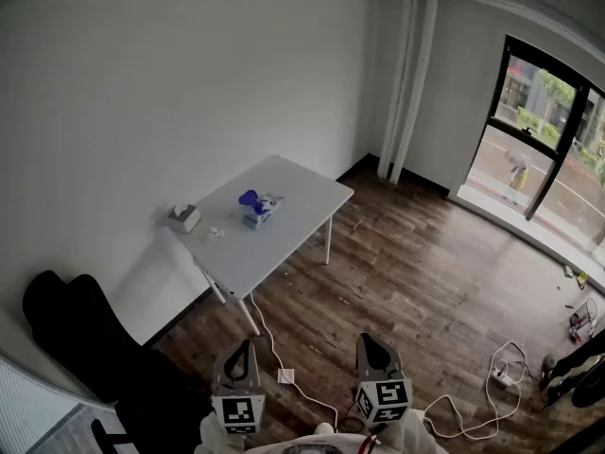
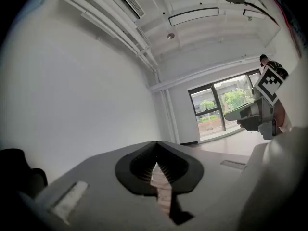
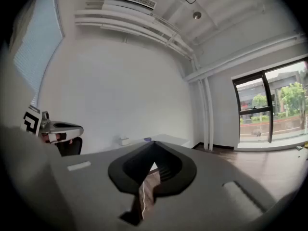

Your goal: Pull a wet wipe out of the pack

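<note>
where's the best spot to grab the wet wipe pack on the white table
Probably take the pack by its low body, jaws across its sides, coming from the open room-side edge of the table, since the wall runs along the other side. Keep off the raised blue part on top. It is too small here to tell whether a wipe sticks out.

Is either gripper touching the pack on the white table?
No: the left gripper and right gripper sit near the person, far from the pack on the table.
</note>
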### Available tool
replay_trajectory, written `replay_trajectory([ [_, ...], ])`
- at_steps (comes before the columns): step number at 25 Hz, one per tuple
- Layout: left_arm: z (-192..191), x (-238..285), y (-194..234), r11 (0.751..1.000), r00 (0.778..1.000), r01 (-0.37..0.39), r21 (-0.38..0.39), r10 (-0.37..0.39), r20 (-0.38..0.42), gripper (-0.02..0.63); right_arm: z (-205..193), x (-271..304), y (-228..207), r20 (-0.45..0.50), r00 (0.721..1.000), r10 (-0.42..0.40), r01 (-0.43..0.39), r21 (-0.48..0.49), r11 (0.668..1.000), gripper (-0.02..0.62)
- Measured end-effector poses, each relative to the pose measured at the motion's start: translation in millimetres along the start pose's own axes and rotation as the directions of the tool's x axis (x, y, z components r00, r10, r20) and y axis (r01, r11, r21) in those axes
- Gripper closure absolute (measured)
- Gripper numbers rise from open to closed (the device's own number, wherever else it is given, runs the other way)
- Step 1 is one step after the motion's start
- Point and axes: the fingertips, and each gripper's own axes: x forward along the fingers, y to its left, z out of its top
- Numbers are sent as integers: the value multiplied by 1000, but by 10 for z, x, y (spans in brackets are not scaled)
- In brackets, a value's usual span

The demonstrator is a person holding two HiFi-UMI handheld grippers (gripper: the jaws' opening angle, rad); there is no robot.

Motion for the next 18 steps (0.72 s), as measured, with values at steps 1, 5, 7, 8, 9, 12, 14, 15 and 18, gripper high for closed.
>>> replay_trajectory([
  [1, 35, 91, -115, 1000, 1000, 9, -4, -9, 0, 604, 4, -2, -129, -2, 1000, -5, 5, 0, 1000, 592],
  [5, 164, 463, -568, 998, 998, 63, 3, -63, 10, 604, 22, -41, -655, -5, 999, -49, 49, 8, 999, 591],
  [7, 224, 657, -778, 994, 994, 108, 7, -108, 18, 604, 11, -88, -907, -6, 995, -95, 95, 22, 995, 591],
  [8, 255, 745, -879, 991, 991, 133, 10, -133, 24, 604, 1, -119, -1014, -6, 993, -118, 118, 28, 993, 591],
  [9, 289, 833, -972, 988, 987, 157, 14, -157, 30, 604, -3, -147, -1108, -6, 991, -137, 137, 33, 990, 592],
  [12, 405, 1120, -1182, 977, 976, 212, 14, -212, 47, 604, 39, -167, -1325, 12, 985, -173, 172, 47, 984, 591],
  [14, 446, 1333, -1273, 970, 969, 242, 13, -242, 55, 604, 55, -122, -1443, 21, 981, -194, 192, 63, 979, 591],
  [15, 451, 1439, -1318, 966, 965, 257, 14, -258, 56, 604, 47, -84, -1507, 19, 978, -206, 204, 70, 976, 591],
  [18, 451, 1778, -1460, 952, 951, 304, 21, -305, 58, 604, 20, 84, -1729, 2, 971, -240, 239, 85, 967, 591],
])
